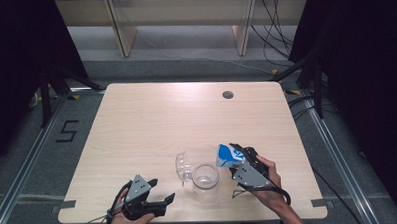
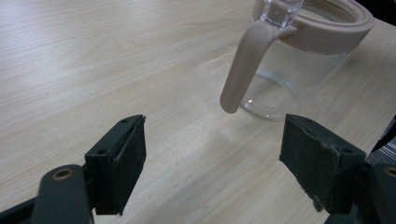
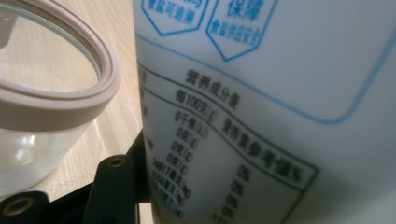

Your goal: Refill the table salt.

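A clear glass jar (image 1: 205,178) with a pale pink rim stands near the table's front edge, its clear flip lid (image 1: 182,166) swung open to the left. My right gripper (image 1: 236,156) is shut on a white and blue printed packet (image 1: 228,155), held tilted just right of the jar's rim. In the right gripper view the packet (image 3: 280,93) is very close, with the jar's rim (image 3: 56,102) beside it. My left gripper (image 1: 162,189) rests open at the front left, with nothing between its pads. In the left gripper view the left gripper (image 2: 212,163) faces the jar (image 2: 303,60) and its pink handle (image 2: 243,70).
The light wooden table (image 1: 161,118) has a round cable hole (image 1: 228,95) at the back right. Beyond its far edge stand wooden furniture legs (image 1: 121,29) and loose cables on the floor. Dark curtains hang at both sides.
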`<state>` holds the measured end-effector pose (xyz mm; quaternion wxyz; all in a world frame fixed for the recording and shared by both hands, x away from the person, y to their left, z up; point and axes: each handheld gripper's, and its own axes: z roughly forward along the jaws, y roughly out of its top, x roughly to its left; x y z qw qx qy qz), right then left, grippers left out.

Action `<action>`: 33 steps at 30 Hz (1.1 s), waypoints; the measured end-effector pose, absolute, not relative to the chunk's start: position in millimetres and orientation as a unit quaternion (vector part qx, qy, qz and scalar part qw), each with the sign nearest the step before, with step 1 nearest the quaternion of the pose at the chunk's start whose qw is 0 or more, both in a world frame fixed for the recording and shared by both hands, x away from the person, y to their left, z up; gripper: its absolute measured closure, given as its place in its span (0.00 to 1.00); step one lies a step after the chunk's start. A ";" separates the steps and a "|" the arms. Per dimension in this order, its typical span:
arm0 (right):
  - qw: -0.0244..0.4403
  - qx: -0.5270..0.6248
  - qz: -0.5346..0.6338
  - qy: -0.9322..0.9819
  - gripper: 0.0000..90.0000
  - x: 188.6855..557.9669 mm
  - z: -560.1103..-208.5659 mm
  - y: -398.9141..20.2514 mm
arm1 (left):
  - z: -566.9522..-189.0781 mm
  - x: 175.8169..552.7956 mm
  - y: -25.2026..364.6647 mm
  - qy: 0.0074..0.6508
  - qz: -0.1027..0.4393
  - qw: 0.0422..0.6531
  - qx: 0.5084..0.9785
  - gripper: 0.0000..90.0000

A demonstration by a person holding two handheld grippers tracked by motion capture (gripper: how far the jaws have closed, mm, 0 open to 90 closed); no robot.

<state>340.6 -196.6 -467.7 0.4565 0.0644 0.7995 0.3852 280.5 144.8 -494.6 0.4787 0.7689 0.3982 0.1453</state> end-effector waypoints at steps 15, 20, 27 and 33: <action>0.493 0.021 0.340 0.801 0.50 338.9 -467.9 -191.1 | -494.7 280.3 144.5 0.400 0.147 0.478 0.769 0.24; 0.503 0.004 0.326 0.801 0.50 338.6 -467.8 -189.0 | -494.9 280.4 144.5 0.399 0.146 0.479 0.768 0.24; 0.505 0.013 0.323 0.800 0.51 336.0 -468.7 -188.2 | -494.5 280.5 145.8 0.398 0.146 0.476 0.771 0.24; 0.523 -0.005 0.304 0.796 0.50 335.6 -469.3 -187.1 | -494.7 280.0 145.0 0.402 0.145 0.476 0.769 0.24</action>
